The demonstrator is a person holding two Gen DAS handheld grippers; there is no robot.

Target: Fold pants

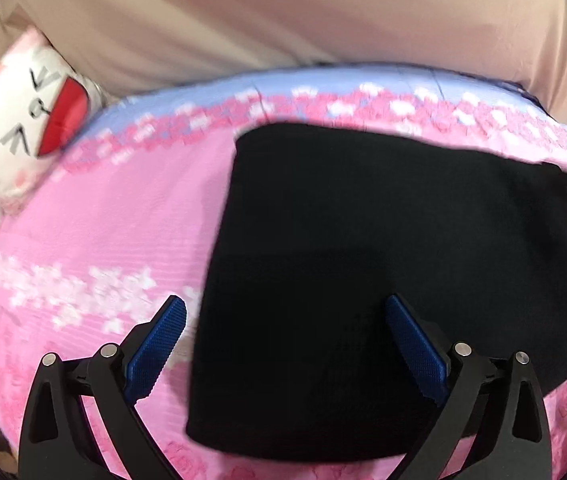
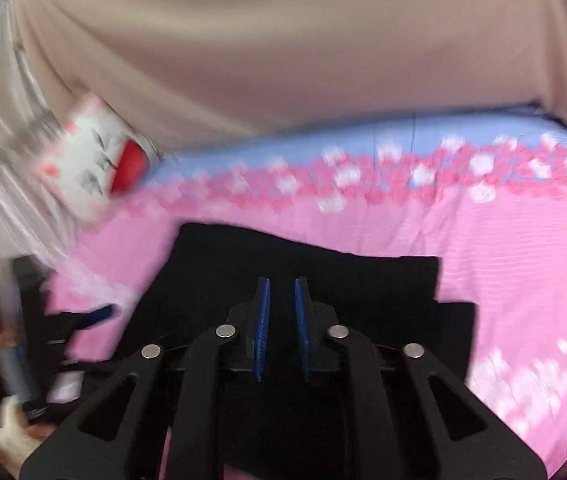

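The black pants (image 1: 383, 280) lie folded into a flat rectangle on the pink floral bedspread (image 1: 115, 224). My left gripper (image 1: 285, 312) is open above the pants' near left part, holding nothing; its left finger is over the bedspread, its right finger over the cloth. In the right wrist view the pants (image 2: 323, 256) lie under my right gripper (image 2: 283, 292), whose blue pads stand close together with a narrow gap and nothing between them. The left gripper (image 2: 95, 316) shows blurred at the left of that view.
A white cat-face pillow (image 1: 27, 116) with a red mouth lies at the bed's far left, and it also shows in the right wrist view (image 2: 95, 164). A beige curtain (image 1: 283, 12) hangs behind the bed. The bedspread's far strip is lilac (image 2: 403, 132).
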